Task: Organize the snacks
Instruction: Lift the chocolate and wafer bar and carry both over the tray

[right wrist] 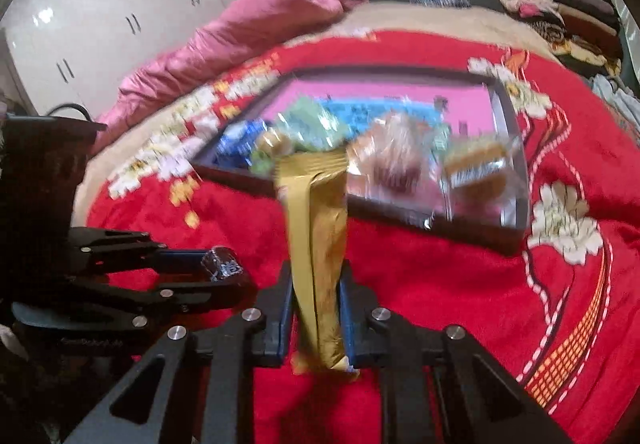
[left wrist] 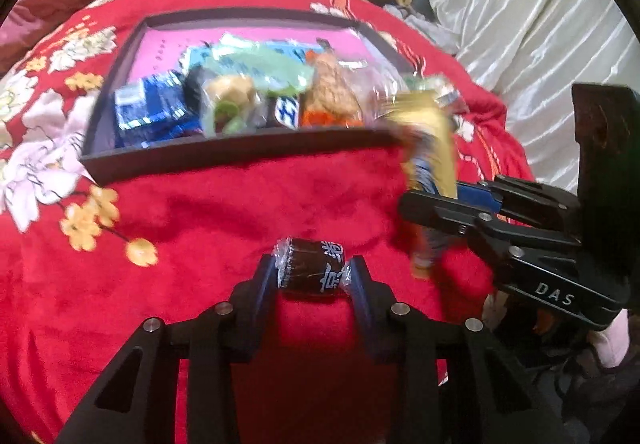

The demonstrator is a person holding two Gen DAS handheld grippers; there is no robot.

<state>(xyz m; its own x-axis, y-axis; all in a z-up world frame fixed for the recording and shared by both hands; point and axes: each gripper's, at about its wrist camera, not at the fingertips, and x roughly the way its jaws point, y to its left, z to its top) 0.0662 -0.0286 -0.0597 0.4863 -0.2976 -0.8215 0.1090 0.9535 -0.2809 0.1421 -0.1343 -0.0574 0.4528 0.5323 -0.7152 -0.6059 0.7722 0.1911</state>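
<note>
Bed with red floral blanket (left wrist: 200,204); tray (left wrist: 224,153) already holds most snacks. Left claw (left wrist: 312,276) pinching a dark wrapped candy (left wrist: 310,271), right claw (right wrist: 316,304) pinching a gold packet (right wrist: 318,244), both short of the tray. Those two look like the last.

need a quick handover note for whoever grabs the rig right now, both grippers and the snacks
Left gripper: shut on the dark wrapped candy, held over the red blanket.
Right gripper: shut on the gold snack packet, upright, short of the tray.
Done: the dark-rimmed tray on the bed already holds a pile of snacks.
Left: carry both held items to the tray and release them there.
</note>
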